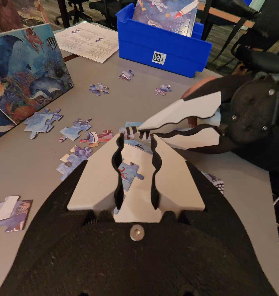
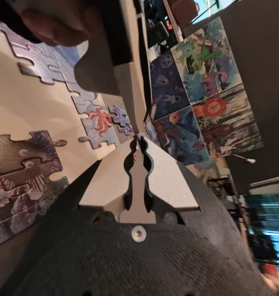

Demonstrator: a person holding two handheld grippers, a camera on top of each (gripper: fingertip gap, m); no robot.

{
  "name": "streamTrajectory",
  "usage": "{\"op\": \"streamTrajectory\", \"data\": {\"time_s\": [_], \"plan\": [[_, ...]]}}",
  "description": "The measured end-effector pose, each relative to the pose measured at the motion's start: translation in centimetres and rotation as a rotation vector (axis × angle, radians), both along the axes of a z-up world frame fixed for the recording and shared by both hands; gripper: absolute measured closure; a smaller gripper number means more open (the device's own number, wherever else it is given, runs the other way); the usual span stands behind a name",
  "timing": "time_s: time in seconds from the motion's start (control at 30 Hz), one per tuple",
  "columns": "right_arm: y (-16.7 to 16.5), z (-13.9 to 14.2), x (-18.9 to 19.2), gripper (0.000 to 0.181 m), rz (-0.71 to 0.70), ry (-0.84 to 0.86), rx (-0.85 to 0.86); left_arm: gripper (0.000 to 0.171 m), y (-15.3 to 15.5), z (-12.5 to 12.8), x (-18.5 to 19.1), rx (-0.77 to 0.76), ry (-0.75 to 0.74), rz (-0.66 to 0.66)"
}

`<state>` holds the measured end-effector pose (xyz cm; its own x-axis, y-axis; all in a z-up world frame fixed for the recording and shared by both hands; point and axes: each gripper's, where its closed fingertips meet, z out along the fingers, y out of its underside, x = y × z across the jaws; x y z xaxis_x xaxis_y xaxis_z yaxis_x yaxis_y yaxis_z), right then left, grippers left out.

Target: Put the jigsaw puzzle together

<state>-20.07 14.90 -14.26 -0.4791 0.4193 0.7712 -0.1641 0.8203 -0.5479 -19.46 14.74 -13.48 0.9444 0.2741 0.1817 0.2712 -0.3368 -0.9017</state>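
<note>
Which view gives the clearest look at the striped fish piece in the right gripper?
The left wrist view: the striped fish piece shows sharply, pinched by the right gripper. In the right wrist view only a blurred sliver shows between that gripper's nearly closed fingers.

Two black textured claw bodies, white wavy-edged fingers, silver centre screws.

– What colour was the bin?
– Bright blue, with a black and white tag.
– And the table?
– Plain grey.
– The piece by the grippers?
– It had black, white and yellow stripes.
– The grippers?
– The left gripper and the right gripper were both black with white fingers.
– The box?
– Blue sea, a grey dolphin, an orange fish.
– And the octopus?
– Red on pale blue.
</note>
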Motion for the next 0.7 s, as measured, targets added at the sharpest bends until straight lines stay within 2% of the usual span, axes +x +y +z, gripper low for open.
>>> {"op": "streamTrajectory", "data": {"time_s": [0.03,0.17,0.3,0.33,0.37,0.43,0.53,0.7], "plan": [[0.0,0.1,0.0,0.181,-0.005,0.034,0.039,0.146,0.0,0.2,0.2,0.016,-0.016,-0.014],[0.4,1.5,0.1,0.181,-0.026,0.218,0.183,0.136,-0.4,1.0,0.3,0.084,-0.084,-0.038],[-0.4,3.8,1.3,0.181,0.012,0.439,0.271,0.133,-1.2,3.0,0.8,0.306,-0.364,-0.119],[-0.8,4.1,1.7,0.181,0.031,0.493,0.304,0.135,-1.4,3.8,1.1,0.379,-0.462,-0.17],[-1.2,4.4,2.1,0.181,0.047,0.549,0.337,0.15,-1.7,4.5,1.5,0.437,-0.563,-0.227],[-2.1,4.9,2.8,0.181,0.069,0.654,0.392,0.166,-2.2,4.8,1.6,0.495,-0.706,-0.285],[-2.8,4.7,3.3,0.181,0.092,0.685,0.428,0.17,-2.5,4.6,1.7,0.504,-0.766,-0.311],[-3.1,4.5,3.9,0.181,0.138,0.667,0.416,0.164,-2.5,4.4,1.9,0.491,-0.788,-0.333]]}}
